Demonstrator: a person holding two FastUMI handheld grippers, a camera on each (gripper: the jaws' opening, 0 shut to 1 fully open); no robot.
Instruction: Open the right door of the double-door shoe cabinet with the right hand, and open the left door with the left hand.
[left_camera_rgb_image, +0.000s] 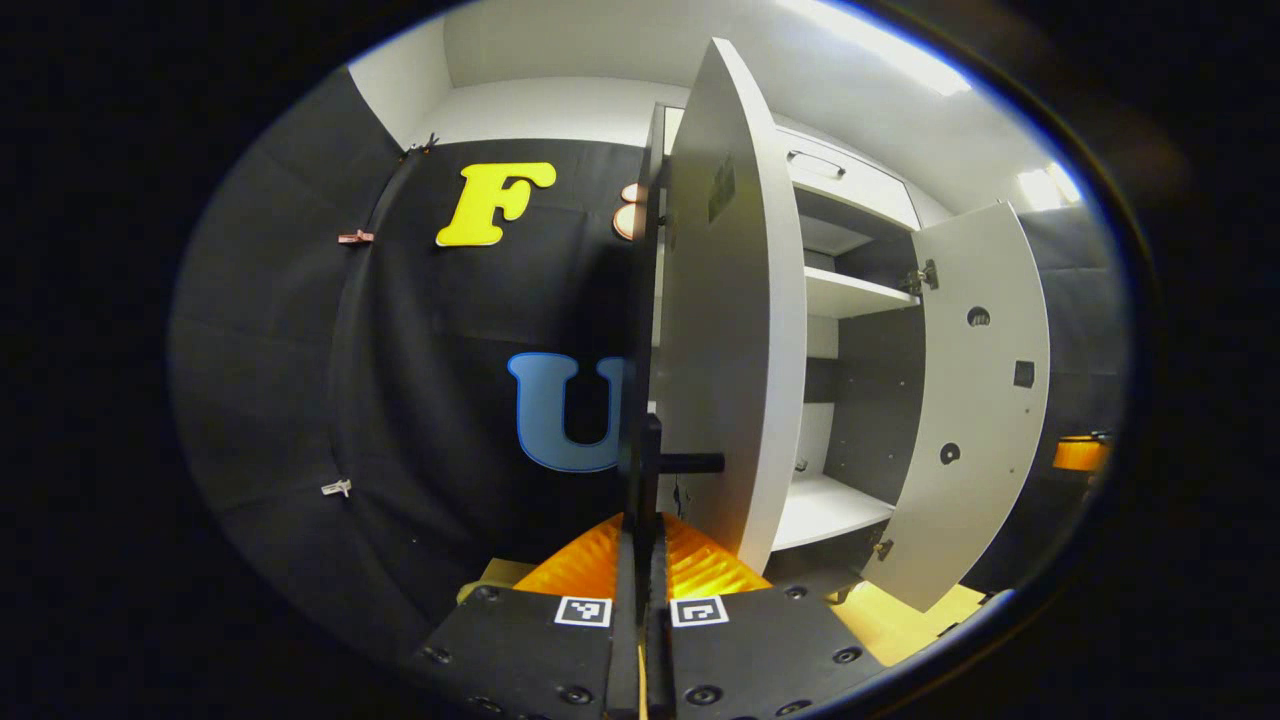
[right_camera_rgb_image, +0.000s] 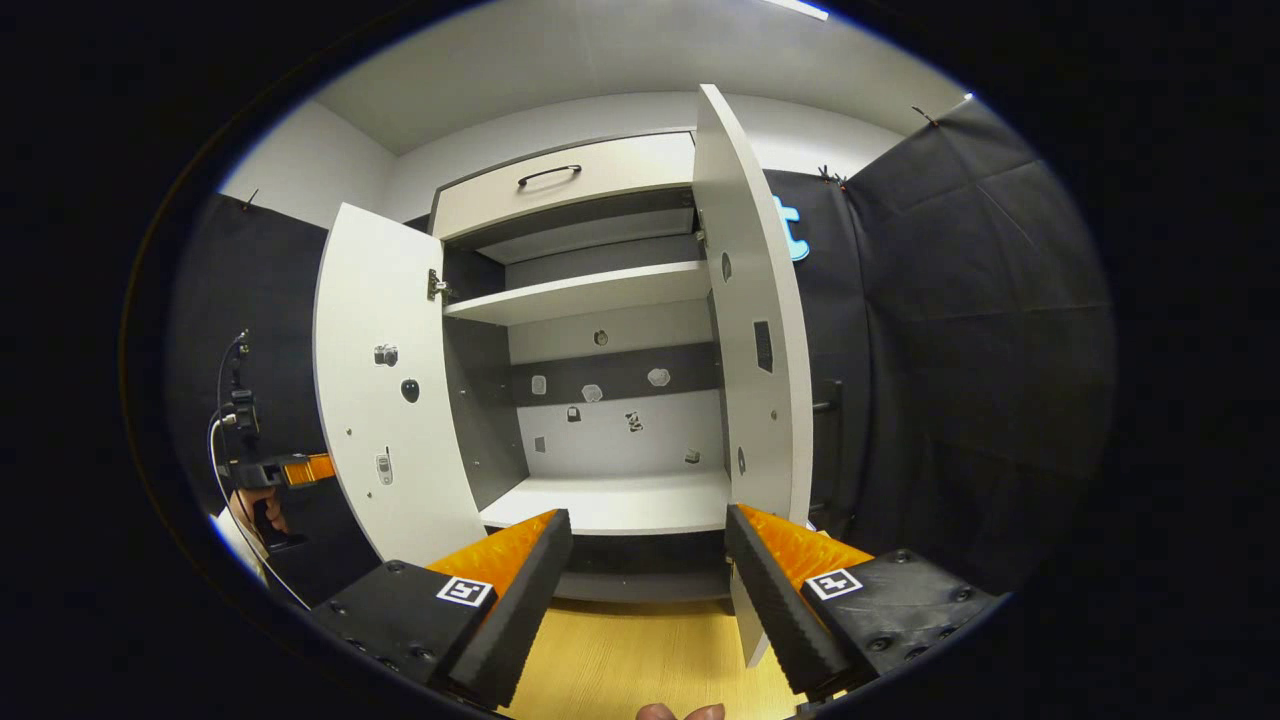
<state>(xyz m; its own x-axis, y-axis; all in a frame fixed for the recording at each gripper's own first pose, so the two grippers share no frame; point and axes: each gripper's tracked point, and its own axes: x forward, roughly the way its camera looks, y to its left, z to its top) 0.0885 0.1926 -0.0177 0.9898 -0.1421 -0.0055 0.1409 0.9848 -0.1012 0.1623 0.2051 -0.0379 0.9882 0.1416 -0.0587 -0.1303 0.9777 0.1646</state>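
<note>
Both doors of the shoe cabinet (right_camera_rgb_image: 600, 330) stand swung outward, baring the white shelves and the grey back wall inside. In the right gripper view the left door (right_camera_rgb_image: 385, 385) hangs wide at the left of the opening and the right door (right_camera_rgb_image: 750, 330) juts toward the camera at the right, almost edge-on; a closed drawer (right_camera_rgb_image: 565, 192) with a dark handle sits above them. The right tongs (right_camera_rgb_image: 648, 550) are released, their ridged black pads spread well apart in front of the lower shelf (right_camera_rgb_image: 610, 500), touching nothing, over the pale wood floor (right_camera_rgb_image: 620, 660). Far left in that view, a hand (right_camera_rgb_image: 255, 505) holds the left tongs (right_camera_rgb_image: 300, 468) just beside the left door's outer face.

In the left gripper view the left tongs (left_camera_rgb_image: 640, 560) are clenched on the left door's black handle (left_camera_rgb_image: 650, 470), fingers pressed nearly together around the bar. That door (left_camera_rgb_image: 725, 320) rises straight ahead, edge toward the camera, with the right door (left_camera_rgb_image: 975, 400) beyond the open shelves at the right
</note>
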